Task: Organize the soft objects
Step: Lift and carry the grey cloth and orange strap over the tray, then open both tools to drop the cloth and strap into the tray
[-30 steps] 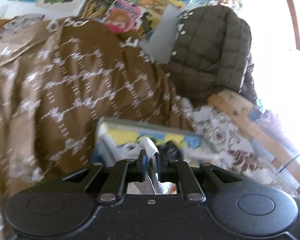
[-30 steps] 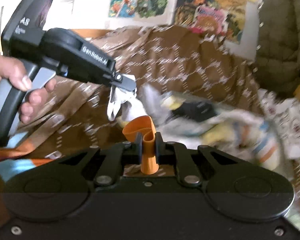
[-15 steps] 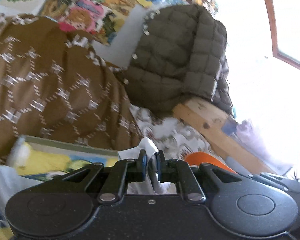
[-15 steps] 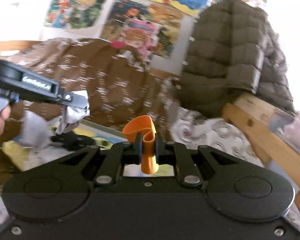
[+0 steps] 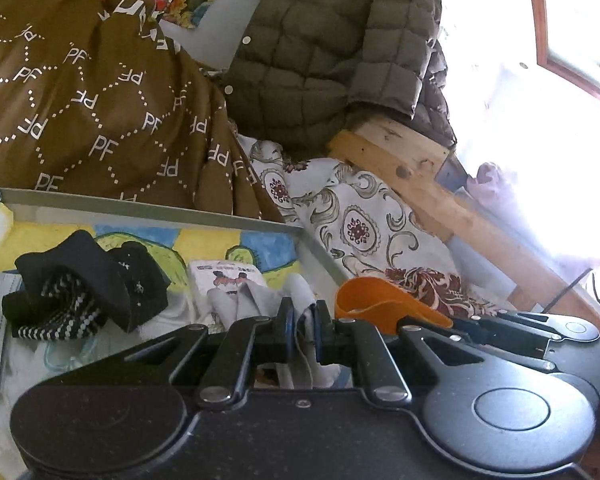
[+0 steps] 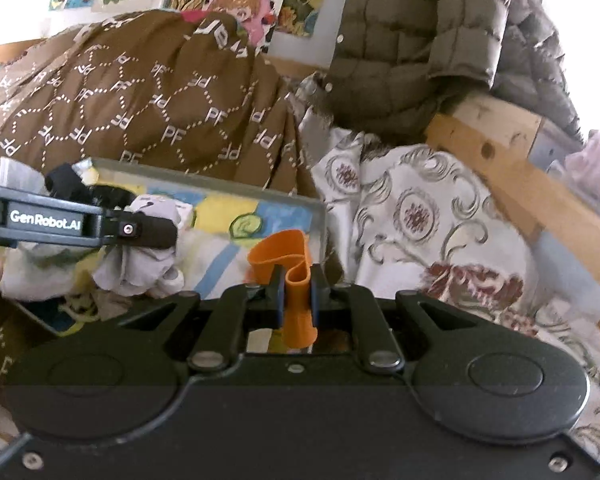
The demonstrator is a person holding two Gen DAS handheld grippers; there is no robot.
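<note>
Both tools have swung over toward the tray's [image 5: 236, 222] right edge, left tool [image 5: 301, 326] clamped on grey cloth [image 5: 300, 300], right tool [image 6: 296, 294] on orange band [image 6: 290, 256].

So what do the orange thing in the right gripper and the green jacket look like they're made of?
The orange strip looks like thin rubber or silicone, matte: it curls in a smooth loop where the right hand-held gripper pinches it. The quilted jacket looks like padded synthetic fabric with a faint sheen, stitched into puffy squares, with snap buttons.
</note>
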